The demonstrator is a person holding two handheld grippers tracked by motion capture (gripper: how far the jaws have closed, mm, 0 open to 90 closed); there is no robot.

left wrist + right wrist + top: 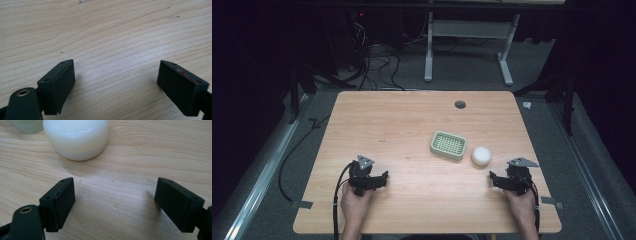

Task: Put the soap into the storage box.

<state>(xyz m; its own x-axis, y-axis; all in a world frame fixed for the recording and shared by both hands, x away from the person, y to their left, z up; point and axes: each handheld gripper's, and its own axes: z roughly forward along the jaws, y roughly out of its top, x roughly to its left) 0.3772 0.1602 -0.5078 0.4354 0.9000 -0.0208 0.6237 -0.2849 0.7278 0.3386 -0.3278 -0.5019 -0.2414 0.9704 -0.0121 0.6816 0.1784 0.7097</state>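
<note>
A pale green soap dish (448,145) with a slotted top lies right of the table's middle. A round white soap bar (481,155) rests on the wood just to its right, apart from it. My right gripper (501,181) is near the front right edge, open and empty, a short way in front of the soap (76,137); a corner of the dish (26,125) shows at that view's top left. My left gripper (373,180) sits at the front left, open, with bare wood between its jaws (116,82).
The wooden table (402,120) has a dark cable hole (460,104) near its far edge. Cables run over the floor at the left and behind the table. A white desk frame (467,45) stands beyond the far edge.
</note>
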